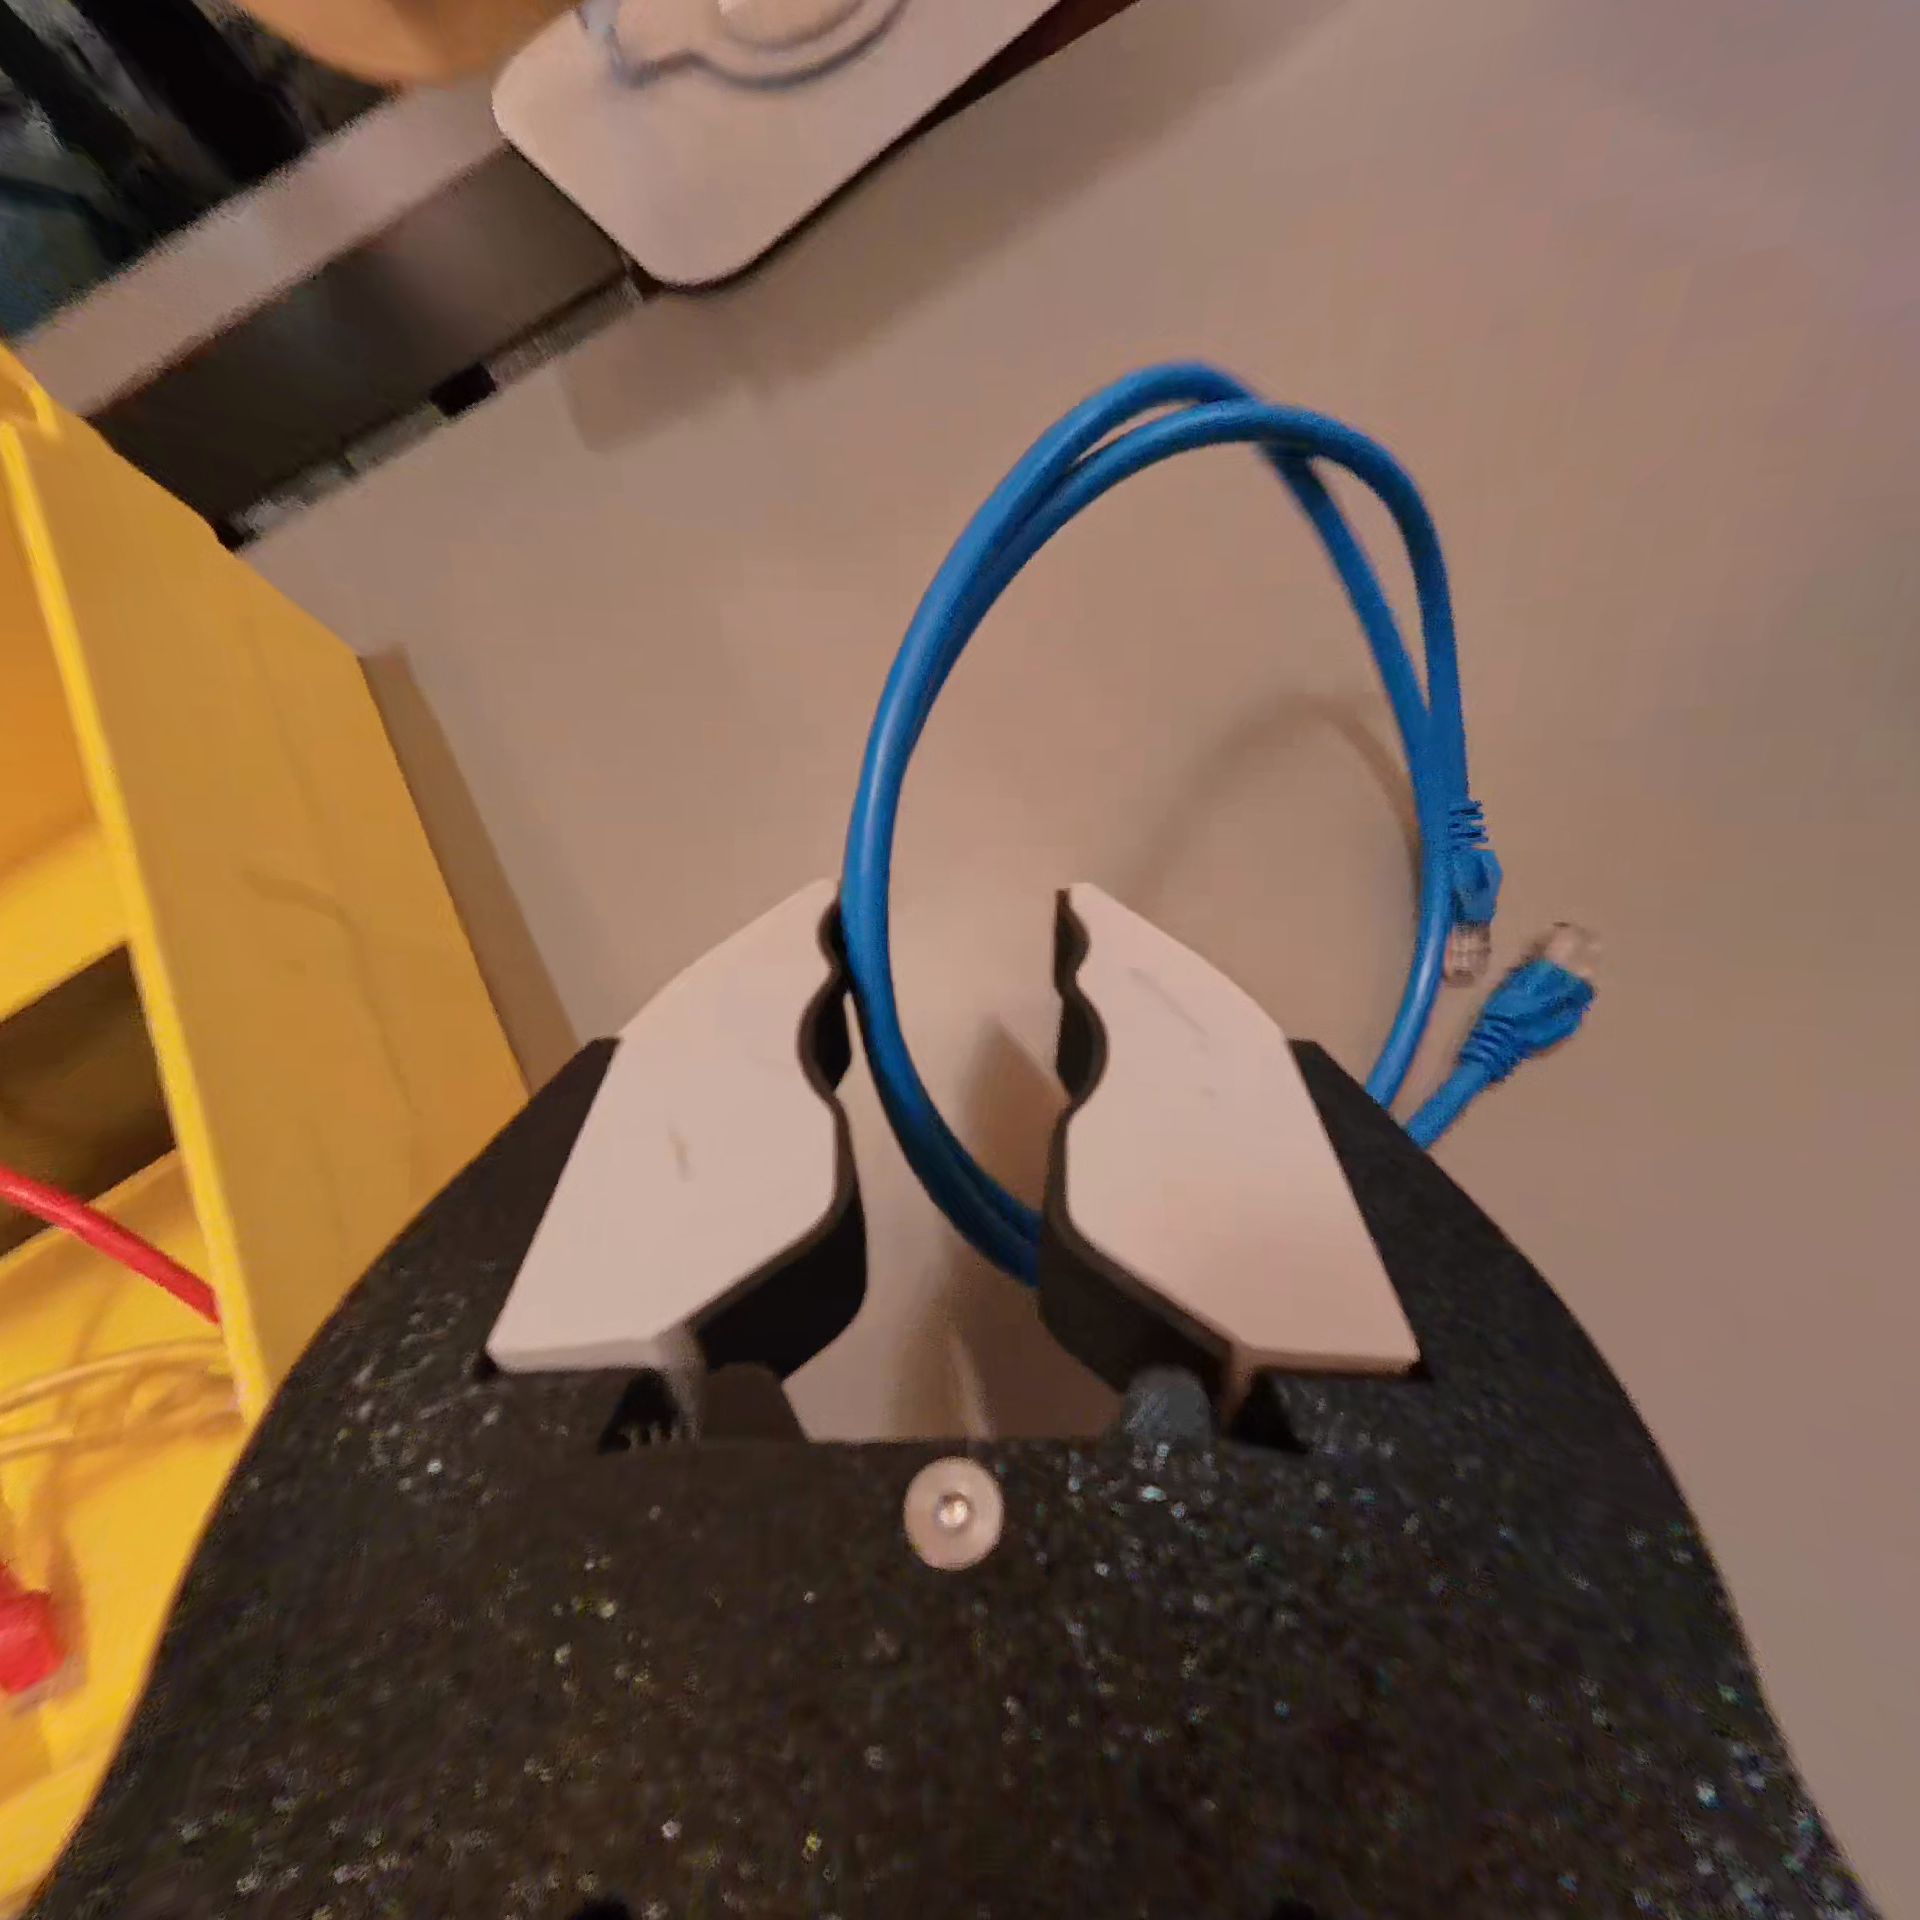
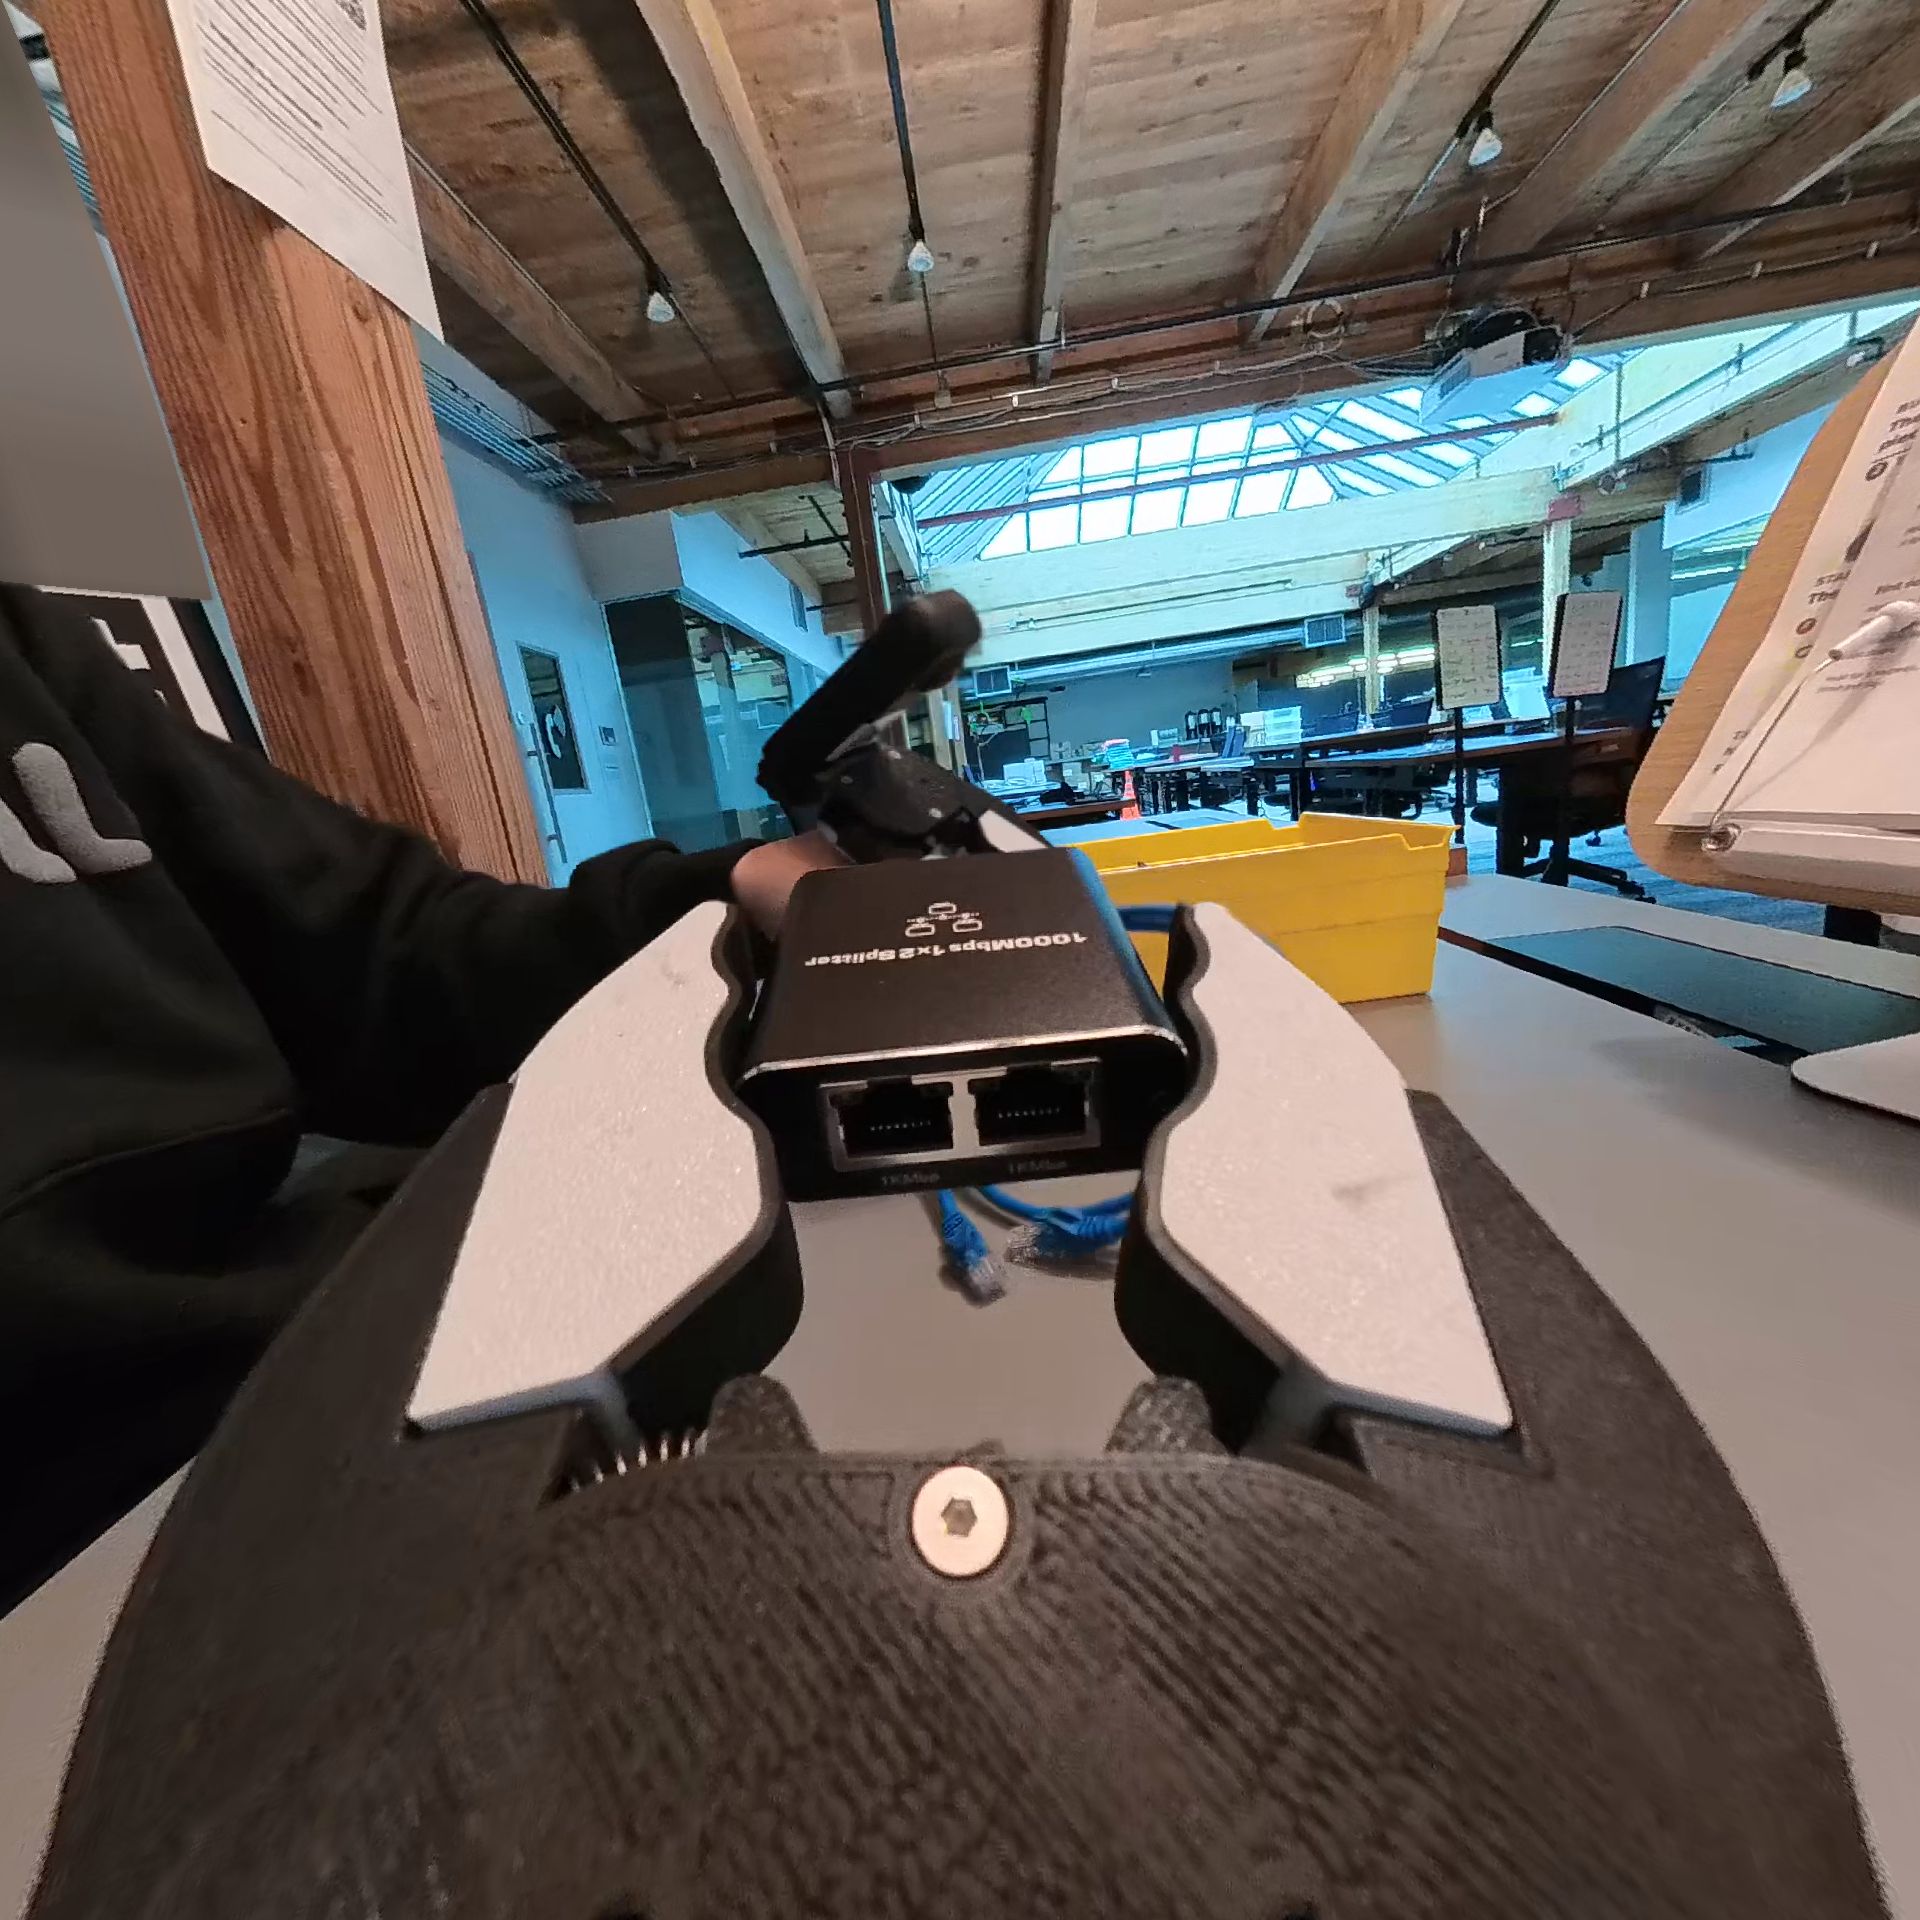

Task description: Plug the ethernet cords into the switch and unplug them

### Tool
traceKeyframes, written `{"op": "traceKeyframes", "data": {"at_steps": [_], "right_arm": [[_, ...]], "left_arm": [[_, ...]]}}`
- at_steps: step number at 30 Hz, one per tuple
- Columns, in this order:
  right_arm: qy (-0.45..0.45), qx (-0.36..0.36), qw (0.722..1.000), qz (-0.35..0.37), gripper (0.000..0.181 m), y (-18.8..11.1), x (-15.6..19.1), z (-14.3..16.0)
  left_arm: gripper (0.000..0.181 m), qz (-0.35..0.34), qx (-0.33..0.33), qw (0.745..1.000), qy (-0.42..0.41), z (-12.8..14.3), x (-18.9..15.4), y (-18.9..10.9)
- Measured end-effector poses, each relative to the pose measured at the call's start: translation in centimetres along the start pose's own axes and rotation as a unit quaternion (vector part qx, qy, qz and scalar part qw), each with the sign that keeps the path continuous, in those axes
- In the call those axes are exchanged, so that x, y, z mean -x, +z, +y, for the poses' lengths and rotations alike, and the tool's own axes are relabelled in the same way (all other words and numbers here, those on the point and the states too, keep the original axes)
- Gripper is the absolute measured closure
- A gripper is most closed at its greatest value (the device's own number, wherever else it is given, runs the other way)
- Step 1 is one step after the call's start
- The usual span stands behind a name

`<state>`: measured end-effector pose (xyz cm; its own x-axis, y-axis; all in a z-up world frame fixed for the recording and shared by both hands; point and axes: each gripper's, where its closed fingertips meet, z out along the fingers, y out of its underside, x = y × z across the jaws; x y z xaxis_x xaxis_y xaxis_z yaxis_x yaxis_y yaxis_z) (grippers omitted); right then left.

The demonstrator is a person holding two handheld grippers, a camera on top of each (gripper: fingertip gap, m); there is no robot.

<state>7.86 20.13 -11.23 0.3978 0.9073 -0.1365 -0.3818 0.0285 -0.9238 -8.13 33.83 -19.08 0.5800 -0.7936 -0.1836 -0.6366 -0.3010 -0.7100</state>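
- Looking along the left tool (image 1: 951, 1049) in its own view, its two fingers stand apart above the pale surface (image 1: 1455, 312), clamped on nothing.
- The blue cord (image 1: 883, 748) is looped in a ring. One side of the loop runs between the fingers, close against the left-hand finger (image 1: 717, 1122), though I cannot tell whether it touches. It then passes under the right-hand finger.
- Both plugs (image 1: 1470, 914) lie loose just beyond and to the right of the tool, close together and not in any socket.
- A yellow bin (image 1: 187, 852) stands to the left of the tool, with a red cord (image 1: 114, 1236) inside.
- In the right wrist view, the right tool (image 2: 956, 1029) is clamped on the black switch (image 2: 951, 1029), held off the surface with its two empty sockets facing the camera.
- The blue plugs (image 2: 977, 1252) lie on the surface below and beyond the switch.
- The left tool (image 2: 883, 769) shows farther off behind it, with a person's dark sleeve (image 2: 395, 935) to the left.
- Risk: if the left tool shuts where it is, it would likely pinch mid-cord rather than a plug, leaving the plug floppy and hard to aim.
- Risk: the switch is gripped only by its smooth sides, so a push from a plug could slide or twist it.
- Risk: a plug turned the wrong way up would jam at the socket.
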Motion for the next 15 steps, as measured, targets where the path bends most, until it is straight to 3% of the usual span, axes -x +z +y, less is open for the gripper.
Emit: {"op": "traceKeyframes", "data": {"at_steps": [5, 7, 9, 11, 15], "right_arm": [[-0.001, 0.006, 1.000, 0.003, 0.106, 0.1, -0.3, 0.2], [-0.001, 0.010, 1.000, 0.000, 0.106, 0.1, -0.2, 0.3], [-0.001, 0.013, 1.000, -0.002, 0.106, 0.2, -0.2, 0.5], [0.001, 0.015, 1.000, -0.008, 0.106, 0.3, 0.0, 0.6], [-0.004, 0.021, 1.000, -0.015, 0.106, 0.5, 0.4, 0.8]], "left_arm": [[0.127, -0.083, -0.020, 0.990, 0.116, 0.1, -0.3, -1.5], [0.128, -0.010, -0.048, 0.987, 0.155, 0.1, -3.7, -1.6], [0.139, 0.161, -0.057, 0.966, 0.195, 1.3, -9.5, -1.9], [0.148, 0.264, -0.034, 0.942, 0.206, 3.2, -12.5, -1.8], [0.150, 0.321, -0.006, 0.931, 0.176, 4.8, -13.1, 0.1]]}}
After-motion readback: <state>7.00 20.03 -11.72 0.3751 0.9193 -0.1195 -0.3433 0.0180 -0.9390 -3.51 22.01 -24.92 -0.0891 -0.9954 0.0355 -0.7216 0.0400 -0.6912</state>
